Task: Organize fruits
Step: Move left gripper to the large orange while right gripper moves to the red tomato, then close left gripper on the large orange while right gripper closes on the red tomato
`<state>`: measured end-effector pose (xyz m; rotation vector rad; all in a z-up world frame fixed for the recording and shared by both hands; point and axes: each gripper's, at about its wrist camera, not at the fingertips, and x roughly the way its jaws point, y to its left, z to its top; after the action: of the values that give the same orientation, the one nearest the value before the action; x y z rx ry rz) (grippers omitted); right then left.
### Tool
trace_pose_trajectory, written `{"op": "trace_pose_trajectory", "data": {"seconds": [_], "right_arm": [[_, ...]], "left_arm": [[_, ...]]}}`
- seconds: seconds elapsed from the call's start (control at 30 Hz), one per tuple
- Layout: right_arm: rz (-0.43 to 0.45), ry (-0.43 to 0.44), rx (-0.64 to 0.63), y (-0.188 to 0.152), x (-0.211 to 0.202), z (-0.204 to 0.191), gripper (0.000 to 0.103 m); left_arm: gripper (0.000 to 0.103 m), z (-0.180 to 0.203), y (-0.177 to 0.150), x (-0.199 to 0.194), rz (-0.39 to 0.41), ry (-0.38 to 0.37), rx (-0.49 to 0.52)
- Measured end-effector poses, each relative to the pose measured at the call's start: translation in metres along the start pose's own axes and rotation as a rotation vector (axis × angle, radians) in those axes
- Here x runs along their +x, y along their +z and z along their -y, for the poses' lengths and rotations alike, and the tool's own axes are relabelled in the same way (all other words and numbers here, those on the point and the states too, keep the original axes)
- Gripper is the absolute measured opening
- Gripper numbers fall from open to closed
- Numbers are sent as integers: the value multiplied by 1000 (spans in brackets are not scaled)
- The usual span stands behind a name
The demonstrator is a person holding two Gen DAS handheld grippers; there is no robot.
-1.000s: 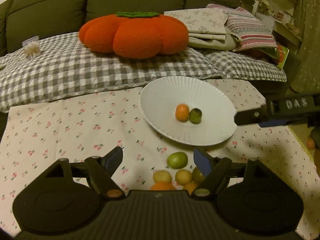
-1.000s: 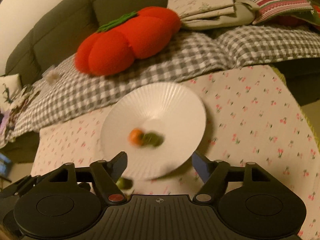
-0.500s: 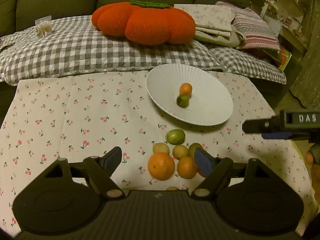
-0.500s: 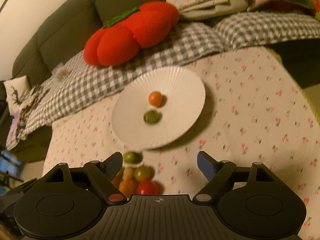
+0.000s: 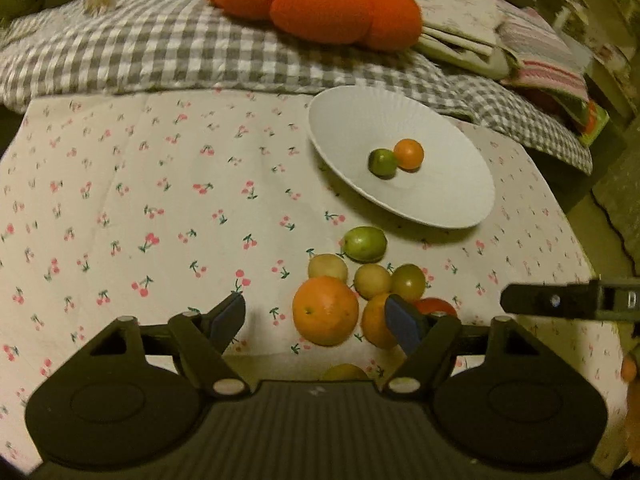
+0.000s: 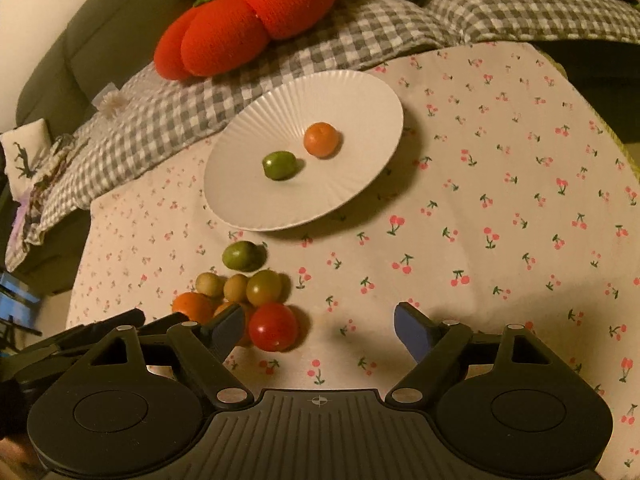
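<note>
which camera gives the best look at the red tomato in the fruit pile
The right wrist view: the red tomato shows whole, just beside the left finger of the right tongs. In the left wrist view, the left tongs' right finger hides most of it; only a red sliver shows.

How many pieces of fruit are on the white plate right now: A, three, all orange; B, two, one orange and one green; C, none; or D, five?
B: the white plate holds just a small orange fruit and a green fruit, side by side near its middle; all the other fruit lies in a cluster on the cherry-print cloth in front of the plate.
</note>
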<state>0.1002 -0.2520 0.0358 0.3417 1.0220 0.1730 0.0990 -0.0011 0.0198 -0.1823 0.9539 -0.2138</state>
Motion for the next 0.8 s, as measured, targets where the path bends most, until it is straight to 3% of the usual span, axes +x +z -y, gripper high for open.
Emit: {"op": "trace_pose_trajectory", "data": {"seconds": [0.33,0.47,0.8], "right_arm": [[0,10,-64,-2,7,-11,83],[-2,9,-81,-3,10,-13,83],[-16,10,-144,-8,18,-19,83]], "left_arm": [[56,-7,-2,16,-18,-25,-57],[39,0,-3,17,-9,-51,-22],[38,1,-3,9,1,-9,-39]]}}
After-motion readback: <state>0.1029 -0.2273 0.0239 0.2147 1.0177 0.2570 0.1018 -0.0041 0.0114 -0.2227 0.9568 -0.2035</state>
